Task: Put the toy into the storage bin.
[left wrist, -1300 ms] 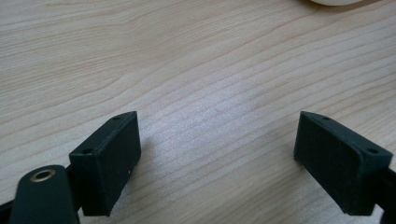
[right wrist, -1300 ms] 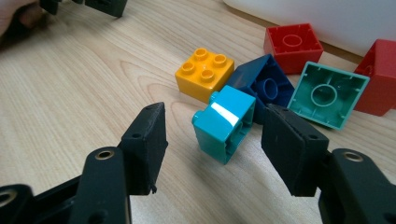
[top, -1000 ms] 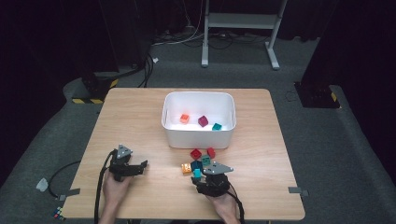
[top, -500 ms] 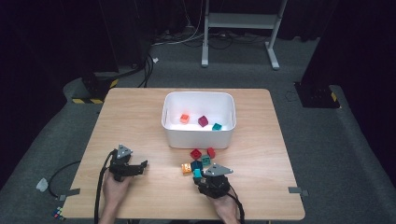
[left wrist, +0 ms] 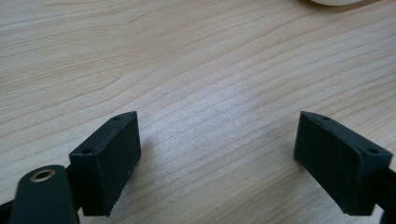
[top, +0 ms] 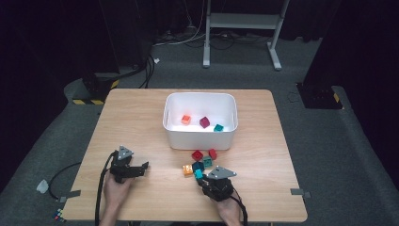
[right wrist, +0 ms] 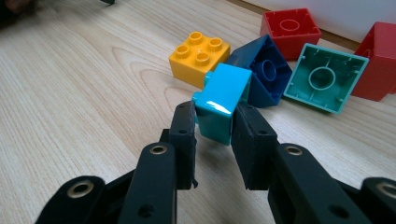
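Yellow brick point(right wrist: 200, 58) just ahead-left of the right claw point(right wrist: 214, 123), studs up. Dark blue brick point(right wrist: 266, 70) just ahead-right, tipped over. Beyond it, a teal brick point(right wrist: 324, 77) and a red brick point(right wrist: 289, 28). White bin point(top: 199, 136) farther ahead, holding an orange cube point(top: 186, 119), a maroon cube point(top: 204, 122) and a green cube point(top: 218, 127). Wooden table point(top: 141, 117) underneath.

In the right gripper view, the lower half of the cyan brick point(right wrist: 220, 101) is hidden between the two black jaws, and part of the dark blue brick point(right wrist: 266, 70) is covered behind it. The red brick point(right wrist: 377, 60) is cut off by the right edge there, while the white bin point(left wrist: 334, 2) is reduced to a sliver at the top edge of the left gripper view. In the high view, studs on the three bricks inside the white bin point(top: 199, 136) are too small to be made out.
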`<move>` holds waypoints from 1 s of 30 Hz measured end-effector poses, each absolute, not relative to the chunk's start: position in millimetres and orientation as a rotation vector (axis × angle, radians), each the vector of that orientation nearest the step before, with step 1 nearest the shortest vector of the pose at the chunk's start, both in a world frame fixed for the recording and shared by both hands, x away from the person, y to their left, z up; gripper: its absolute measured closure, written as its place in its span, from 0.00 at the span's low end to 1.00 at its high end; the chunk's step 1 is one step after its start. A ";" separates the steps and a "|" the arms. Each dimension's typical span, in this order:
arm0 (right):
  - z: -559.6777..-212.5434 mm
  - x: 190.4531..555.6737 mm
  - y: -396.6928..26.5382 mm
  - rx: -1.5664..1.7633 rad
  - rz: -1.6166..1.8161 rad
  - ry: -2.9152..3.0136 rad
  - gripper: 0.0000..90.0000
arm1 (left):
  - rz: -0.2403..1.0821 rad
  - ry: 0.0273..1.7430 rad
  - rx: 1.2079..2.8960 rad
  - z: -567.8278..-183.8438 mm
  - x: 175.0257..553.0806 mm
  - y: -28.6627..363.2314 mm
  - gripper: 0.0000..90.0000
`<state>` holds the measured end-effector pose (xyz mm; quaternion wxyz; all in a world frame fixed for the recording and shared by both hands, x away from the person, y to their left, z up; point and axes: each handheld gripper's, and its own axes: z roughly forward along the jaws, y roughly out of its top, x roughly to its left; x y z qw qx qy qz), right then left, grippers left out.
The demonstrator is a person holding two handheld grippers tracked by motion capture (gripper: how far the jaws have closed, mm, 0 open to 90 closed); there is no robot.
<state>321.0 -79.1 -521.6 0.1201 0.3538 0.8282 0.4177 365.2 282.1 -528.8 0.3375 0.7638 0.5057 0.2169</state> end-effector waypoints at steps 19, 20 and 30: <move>-519.8 318.2 -81.3 1.000 1.226 2.417 0.80 | 0.565 1.318 1.990 -528.8 365.2 282.1 0.16; -519.4 318.0 -81.7 0.999 1.229 2.416 0.80 | 0.565 1.318 1.990 -528.8 365.2 282.1 0.16; -512.9 316.3 -85.5 0.986 1.240 2.406 0.80 | 0.565 1.318 1.990 -528.8 365.2 282.1 0.16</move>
